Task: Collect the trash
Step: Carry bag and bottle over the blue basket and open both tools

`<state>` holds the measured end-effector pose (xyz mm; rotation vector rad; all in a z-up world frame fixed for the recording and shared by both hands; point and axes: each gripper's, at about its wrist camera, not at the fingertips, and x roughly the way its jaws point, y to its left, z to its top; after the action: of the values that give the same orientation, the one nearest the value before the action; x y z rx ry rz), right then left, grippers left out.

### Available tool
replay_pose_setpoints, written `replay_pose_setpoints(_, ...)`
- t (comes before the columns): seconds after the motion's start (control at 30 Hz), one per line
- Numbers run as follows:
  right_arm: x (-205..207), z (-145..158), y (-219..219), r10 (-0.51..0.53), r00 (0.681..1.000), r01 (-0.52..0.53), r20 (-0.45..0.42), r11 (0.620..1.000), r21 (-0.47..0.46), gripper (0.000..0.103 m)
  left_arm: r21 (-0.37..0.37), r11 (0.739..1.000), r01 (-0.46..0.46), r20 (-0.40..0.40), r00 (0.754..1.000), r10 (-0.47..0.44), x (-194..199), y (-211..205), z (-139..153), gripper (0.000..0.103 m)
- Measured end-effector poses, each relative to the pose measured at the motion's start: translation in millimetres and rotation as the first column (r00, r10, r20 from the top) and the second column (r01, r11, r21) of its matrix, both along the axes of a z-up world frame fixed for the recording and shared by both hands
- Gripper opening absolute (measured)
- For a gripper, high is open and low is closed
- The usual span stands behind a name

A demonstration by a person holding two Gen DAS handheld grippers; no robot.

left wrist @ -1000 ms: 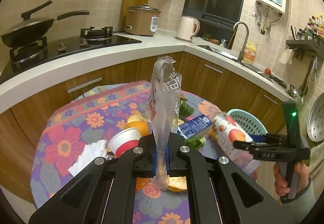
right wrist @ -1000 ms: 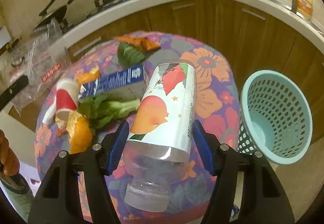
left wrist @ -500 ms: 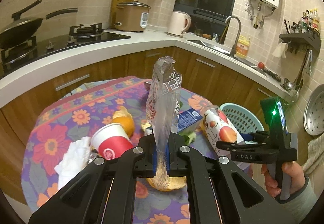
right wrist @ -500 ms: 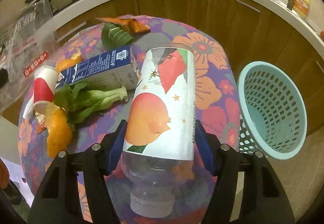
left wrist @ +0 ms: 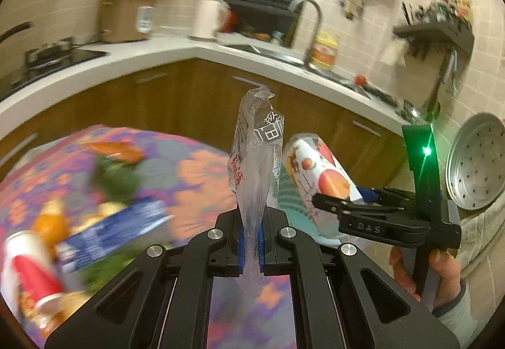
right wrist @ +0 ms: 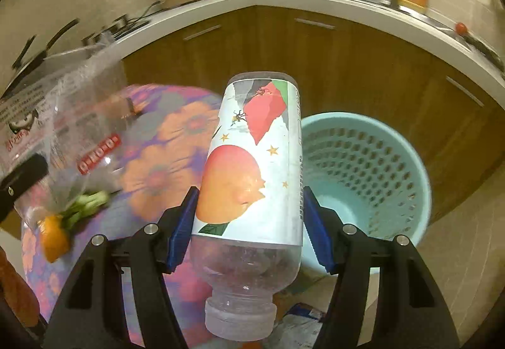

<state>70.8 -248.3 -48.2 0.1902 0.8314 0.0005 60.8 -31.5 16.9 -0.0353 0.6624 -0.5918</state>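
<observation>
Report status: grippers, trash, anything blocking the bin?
Left gripper shut on wrapper. Right gripper shut on bottle, neck toward camera. Bin beside table, mouth unobstructed.

1. We can't make out the table litter: blue carton (left wrist: 113, 229) and red cup (left wrist: 30, 273) are smeared by blur.
2. The plastic bag (left wrist: 257, 166) hides the basket's (right wrist: 378, 159) left side.
3. The picture's edge cuts off the person's hand (left wrist: 432, 270).

"DAS" is printed on the right hand-held gripper (left wrist: 353, 205).
</observation>
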Motion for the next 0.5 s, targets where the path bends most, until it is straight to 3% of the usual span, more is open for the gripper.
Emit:
replay_pose_setpoints(0.27, 24, -42, -104, -0.131, 0.99, 0.133, -0.059, 0.991, 0.027, 0.06, 0.083, 0.99, 0.117, -0.109, 0.988, -0.108, 43, -127, -44, 0.004)
replay_pose_setpoints(0.5, 42, -82, -144, -0.16, 0.982, 0.166, -0.1, 0.984, 0.062, 0.06, 0.124, 0.983, 0.134, -0.201, 0.974, -0.108, 73, -180, -89, 0.004)
